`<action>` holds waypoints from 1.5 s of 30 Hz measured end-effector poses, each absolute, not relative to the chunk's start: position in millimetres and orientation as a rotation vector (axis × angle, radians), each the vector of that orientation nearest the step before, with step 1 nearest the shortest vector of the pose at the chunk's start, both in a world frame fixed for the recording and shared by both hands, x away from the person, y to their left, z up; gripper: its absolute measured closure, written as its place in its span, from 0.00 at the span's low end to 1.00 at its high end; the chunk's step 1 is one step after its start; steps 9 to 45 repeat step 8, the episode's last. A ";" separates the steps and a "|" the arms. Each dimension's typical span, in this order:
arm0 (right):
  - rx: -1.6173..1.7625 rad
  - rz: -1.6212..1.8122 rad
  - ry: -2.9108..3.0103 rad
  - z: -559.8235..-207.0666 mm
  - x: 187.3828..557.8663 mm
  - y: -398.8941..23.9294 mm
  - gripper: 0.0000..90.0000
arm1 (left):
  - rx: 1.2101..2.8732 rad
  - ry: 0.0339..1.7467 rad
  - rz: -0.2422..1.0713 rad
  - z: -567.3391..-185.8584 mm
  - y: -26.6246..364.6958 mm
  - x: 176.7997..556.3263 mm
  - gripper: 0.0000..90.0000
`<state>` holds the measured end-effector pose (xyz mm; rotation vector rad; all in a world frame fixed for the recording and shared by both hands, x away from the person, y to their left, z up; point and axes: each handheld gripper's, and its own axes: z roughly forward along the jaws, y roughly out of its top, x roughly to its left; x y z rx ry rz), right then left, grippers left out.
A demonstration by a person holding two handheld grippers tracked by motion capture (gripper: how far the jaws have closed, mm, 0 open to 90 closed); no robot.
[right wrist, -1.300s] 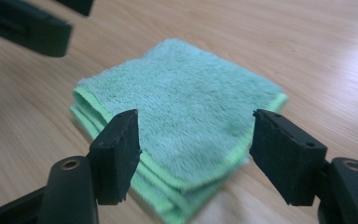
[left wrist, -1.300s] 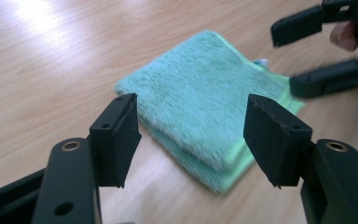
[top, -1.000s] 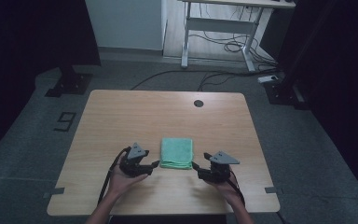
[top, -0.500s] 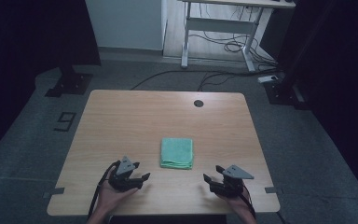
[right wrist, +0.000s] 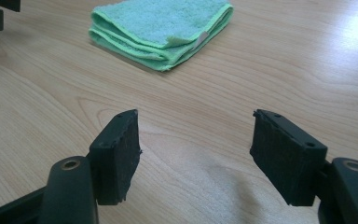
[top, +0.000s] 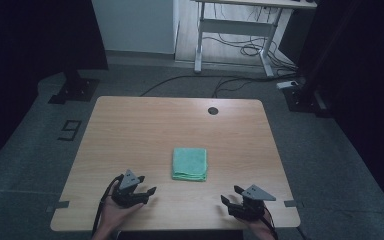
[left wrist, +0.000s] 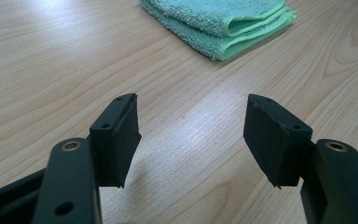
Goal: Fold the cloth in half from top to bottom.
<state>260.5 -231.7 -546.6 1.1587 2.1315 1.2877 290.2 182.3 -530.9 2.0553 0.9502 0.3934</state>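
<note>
A folded green towel (top: 190,163) lies flat on the wooden table (top: 145,130), slightly near of its middle. My left gripper (top: 149,194) rests low near the front edge, to the left of the towel, open with nothing between its jaws. My right gripper (top: 229,201) sits near the front right edge, also open and empty. From the left gripper (left wrist: 192,133) the towel (left wrist: 219,21) lies ahead, its folded edges facing me. From the right gripper (right wrist: 196,147) the towel (right wrist: 161,25) lies ahead and to the left, with a small white tag on one corner.
A round dark cable hole (top: 212,110) sits at the table's far edge. Beyond the table stand a white desk frame (top: 235,35) with cables on the floor and black stand bases (top: 72,90). A floor marking (top: 69,130) lies to the left.
Both grippers have drawn back from the towel toward the table's front edge and apart. The towel has stayed where it was.
</note>
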 end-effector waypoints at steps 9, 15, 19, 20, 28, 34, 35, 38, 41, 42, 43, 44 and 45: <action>1.137 1.284 2.134 -545.3 262.1 -227.0 0.36 | 2.051 0.952 0.401 -531.0 182.6 289.1 0.39; 1.137 1.284 2.134 -545.3 262.1 -227.0 0.36 | 2.051 0.952 0.401 -531.0 182.6 289.1 0.39; 1.137 1.284 2.134 -545.3 262.1 -227.0 0.36 | 2.051 0.952 0.401 -531.0 182.6 289.1 0.39; 1.137 1.284 2.134 -545.3 262.1 -227.0 0.36 | 2.051 0.952 0.401 -531.0 182.6 289.1 0.39; 1.137 1.284 2.134 -545.3 262.1 -227.0 0.36 | 2.051 0.952 0.401 -531.0 182.6 289.1 0.39; 1.137 1.284 2.134 -545.3 262.1 -227.0 0.36 | 2.051 0.952 0.401 -531.0 182.6 289.1 0.39; 1.137 1.284 2.134 -545.3 262.1 -227.0 0.36 | 2.051 0.952 0.401 -531.0 182.6 289.1 0.39; 1.137 1.284 2.134 -545.3 262.1 -227.0 0.36 | 2.051 0.952 0.401 -531.0 182.6 289.1 0.39; 1.137 1.284 2.134 -545.3 262.1 -227.0 0.36 | 2.051 0.952 0.401 -531.0 182.6 289.1 0.39; 1.137 1.284 2.134 -545.3 262.1 -227.0 0.36 | 2.051 0.952 0.401 -531.0 182.6 289.1 0.39; 1.137 1.284 2.134 -545.3 262.1 -227.0 0.36 | 2.051 0.952 0.401 -531.0 182.6 289.1 0.39; 1.137 1.284 2.134 -545.3 262.1 -227.0 0.36 | 2.051 0.952 0.401 -531.0 182.6 289.1 0.39; 1.137 1.284 2.134 -545.3 262.1 -227.0 0.36 | 2.051 0.952 0.401 -531.0 182.6 289.1 0.39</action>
